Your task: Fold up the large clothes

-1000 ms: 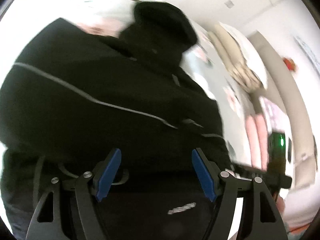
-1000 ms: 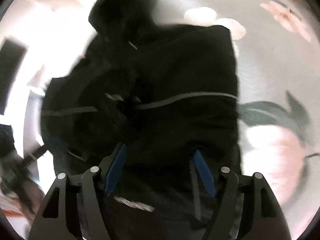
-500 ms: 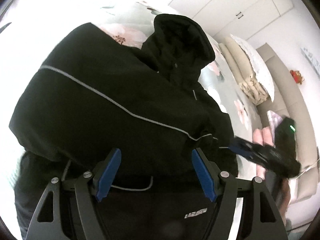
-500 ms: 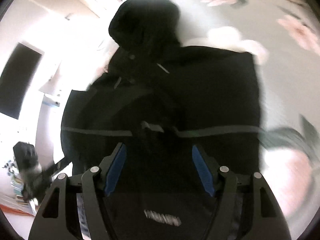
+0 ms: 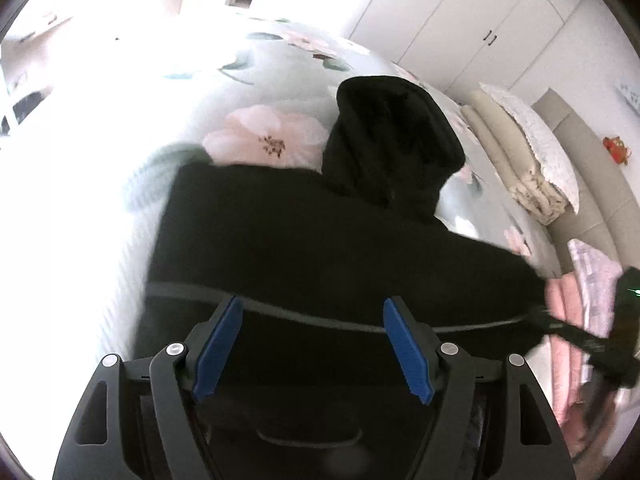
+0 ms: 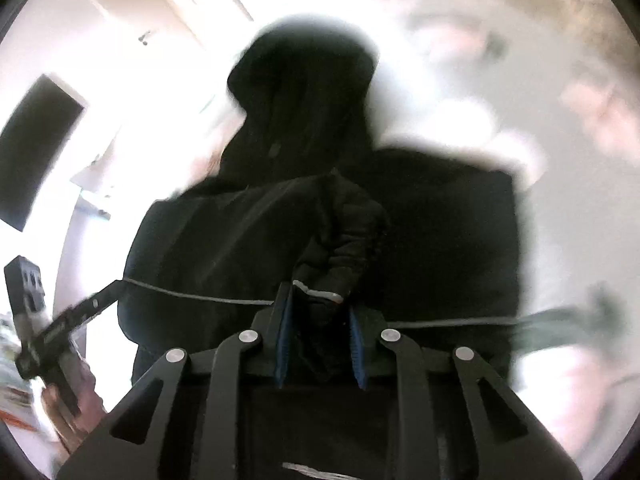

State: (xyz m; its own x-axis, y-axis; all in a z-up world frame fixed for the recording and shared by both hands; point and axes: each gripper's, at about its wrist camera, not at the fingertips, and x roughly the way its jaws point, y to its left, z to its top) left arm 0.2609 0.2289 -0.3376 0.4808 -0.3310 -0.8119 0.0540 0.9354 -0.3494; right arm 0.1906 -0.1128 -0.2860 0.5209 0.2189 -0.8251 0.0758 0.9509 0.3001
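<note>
Looking along the left hand-held gripper, its blue pads stand wide apart with nothing between them; it hangs open over the lower part of a black hooded jacket. The jacket lies spread on a bed covered by a floral sheet, hood pointing away from the camera and a thin pale piping line running across the body. In my judgement the open stance suits a hand waiting to pin or take the near hem. At the right edge the other tool appears, partly blurred, at the jacket's side. Folded bedding is stacked beyond the hood near the headboard, with white wardrobe doors behind. No container is in view.

Turning to the right wrist view, the right hand-held gripper is closed on a bunched piece of the jacket, apparently a sleeve cuff with a reflective edge, raised above the body of the garment. Held so, the sleeve looks ready to be carried across the chest, which would narrow the jacket for folding. The hood lies ahead, blurred. The left tool and the hand holding it show at the lower left, beside the jacket's edge. The fold appears at an early stage.
</note>
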